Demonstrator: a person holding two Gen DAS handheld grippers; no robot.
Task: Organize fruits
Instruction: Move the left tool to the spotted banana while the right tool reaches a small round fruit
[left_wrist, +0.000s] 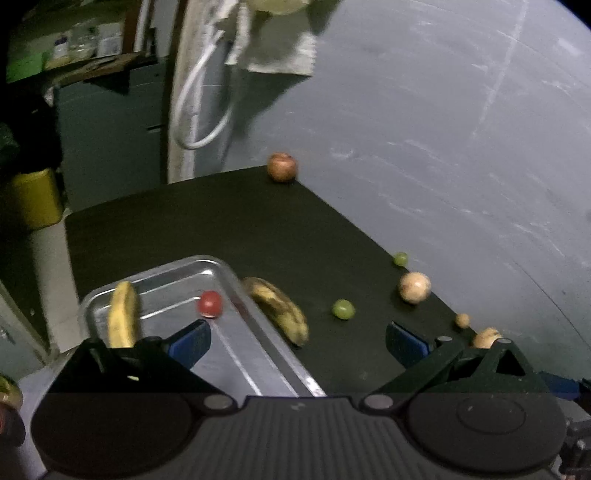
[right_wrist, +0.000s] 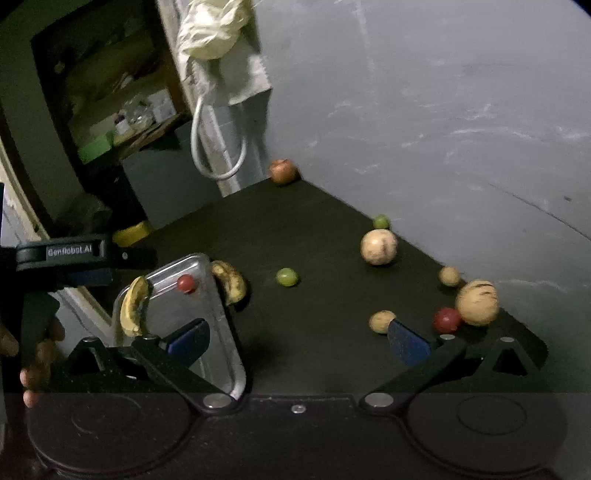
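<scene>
Dark table (left_wrist: 221, 229) bears a tray (left_wrist: 255, 332) holding a banana (left_wrist: 123, 314) at 9 o'clock and a tomato (left_wrist: 210, 303); both grippers (left_wrist: 297, 341) (right_wrist: 299, 338) spread, empty.

Both wrist views look forward and down over their own jaws across the dark surface (left_wrist: 221, 229) toward the grey wall. The left sits close above the tray (left_wrist: 236, 332); the right sits right of the tray (right_wrist: 218, 332). Both share its bananas and the scattered fruit beyond.
</scene>
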